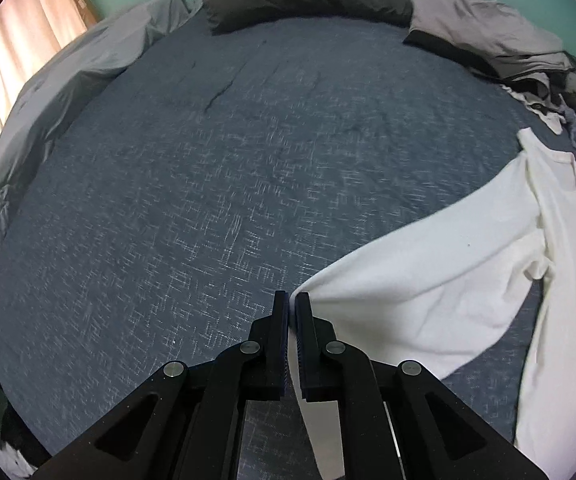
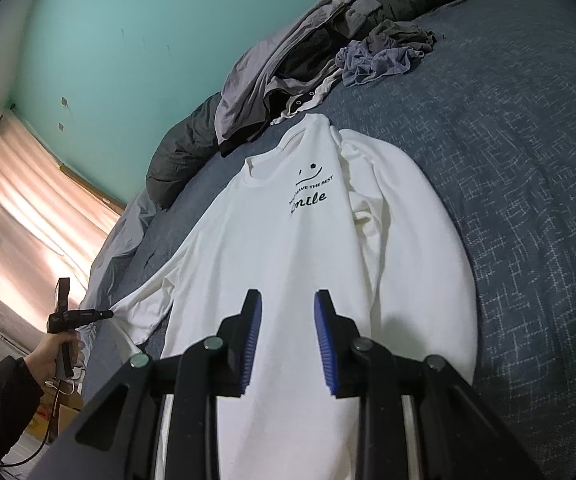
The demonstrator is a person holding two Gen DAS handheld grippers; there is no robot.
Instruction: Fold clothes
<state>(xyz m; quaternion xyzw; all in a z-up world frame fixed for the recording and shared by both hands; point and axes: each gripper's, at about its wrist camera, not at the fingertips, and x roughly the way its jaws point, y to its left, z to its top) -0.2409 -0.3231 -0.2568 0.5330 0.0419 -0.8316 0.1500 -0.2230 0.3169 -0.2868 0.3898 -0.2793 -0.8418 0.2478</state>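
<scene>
White long-sleeved shirt (image 2: pixel 288 240) lies face-up on the bed, one sleeve (image 1: pixel 408 276) pulled outward.

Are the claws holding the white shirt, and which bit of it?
The left claw pinches the end of one sleeve of the white shirt. The right claw is open above the shirt's body, holding nothing.

My white shirt (image 2: pixel 296 248) carries black lettering; the bed (image 1: pixel 207 184) under it is blue-grey with pale crosshatch flecks, the wall (image 2: pixel 127 40) teal, the curtain (image 2: pixel 19 208) pinkish.
</scene>
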